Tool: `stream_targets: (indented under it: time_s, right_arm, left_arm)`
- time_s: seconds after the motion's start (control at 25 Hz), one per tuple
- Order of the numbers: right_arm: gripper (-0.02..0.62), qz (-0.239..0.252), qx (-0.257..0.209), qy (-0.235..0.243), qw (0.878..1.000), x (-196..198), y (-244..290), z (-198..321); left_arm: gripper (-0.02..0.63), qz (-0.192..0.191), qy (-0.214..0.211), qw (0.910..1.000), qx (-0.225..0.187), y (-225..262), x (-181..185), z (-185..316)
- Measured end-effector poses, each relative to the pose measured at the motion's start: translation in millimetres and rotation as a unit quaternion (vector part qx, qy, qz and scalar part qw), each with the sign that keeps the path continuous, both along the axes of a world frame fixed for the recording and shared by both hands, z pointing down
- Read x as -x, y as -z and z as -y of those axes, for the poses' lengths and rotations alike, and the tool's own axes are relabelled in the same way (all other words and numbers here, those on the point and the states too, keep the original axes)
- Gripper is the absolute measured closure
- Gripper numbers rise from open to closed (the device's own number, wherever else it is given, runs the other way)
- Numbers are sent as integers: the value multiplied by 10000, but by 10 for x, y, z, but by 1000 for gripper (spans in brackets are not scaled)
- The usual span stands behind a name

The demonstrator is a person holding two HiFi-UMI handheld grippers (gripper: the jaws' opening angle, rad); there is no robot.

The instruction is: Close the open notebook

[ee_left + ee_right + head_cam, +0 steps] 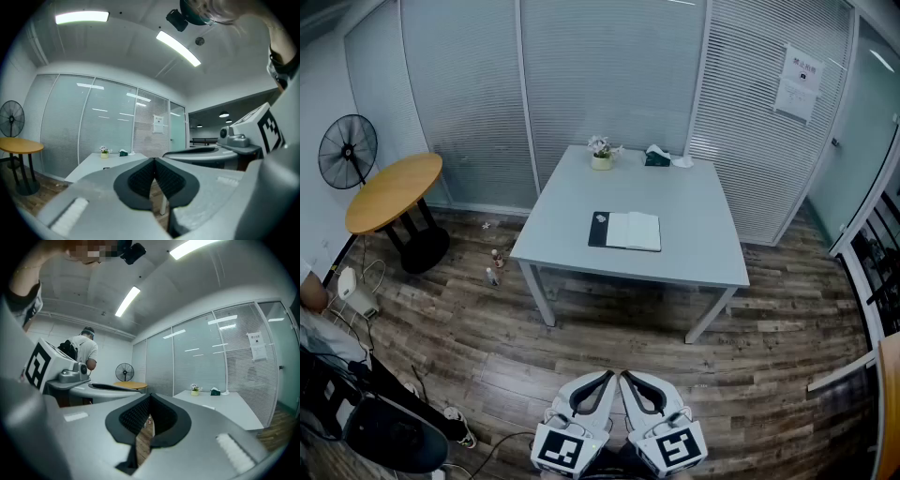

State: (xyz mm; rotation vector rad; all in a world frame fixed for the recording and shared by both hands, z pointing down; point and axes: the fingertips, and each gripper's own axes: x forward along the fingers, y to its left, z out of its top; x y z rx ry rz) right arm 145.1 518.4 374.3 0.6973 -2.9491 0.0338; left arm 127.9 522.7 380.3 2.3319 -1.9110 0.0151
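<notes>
As things stand, notebook [625, 231]: it lies open and flat near the middle of the surface [694, 216], with the dark cover splayed to its left and white pages facing up; not yet closed.
Left gripper [605, 377]: jaws pressed together with nothing between them, held level and low by the person's body, well apart from the notebook.
Right gripper [630, 377]: jaws likewise meet at the tips and are empty; it sits just beside the left one.
Why held so: this looks like a rest pose ahead of the approach. Nothing needs gripping yet, so tight jaws suit carrying.
Why the notebook sits so: bare surface on every side probably leaves room to swing one half over the other.
Flower pot [601, 157]: at the far edge, well apart from the notebook, so unlikely to hinder.
Next move calls for: stepping up to the near edge and getting a jaw under one cover.
</notes>
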Motion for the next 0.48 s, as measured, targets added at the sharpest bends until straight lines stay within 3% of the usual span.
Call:
stream_targets:
  time_s: [0.48]
  right_arm:
    - [592,234,-8,-100,9997,49,-43,46]
  left_arm:
    - [601,-152,-27,9999,-26,-43,71,-12]
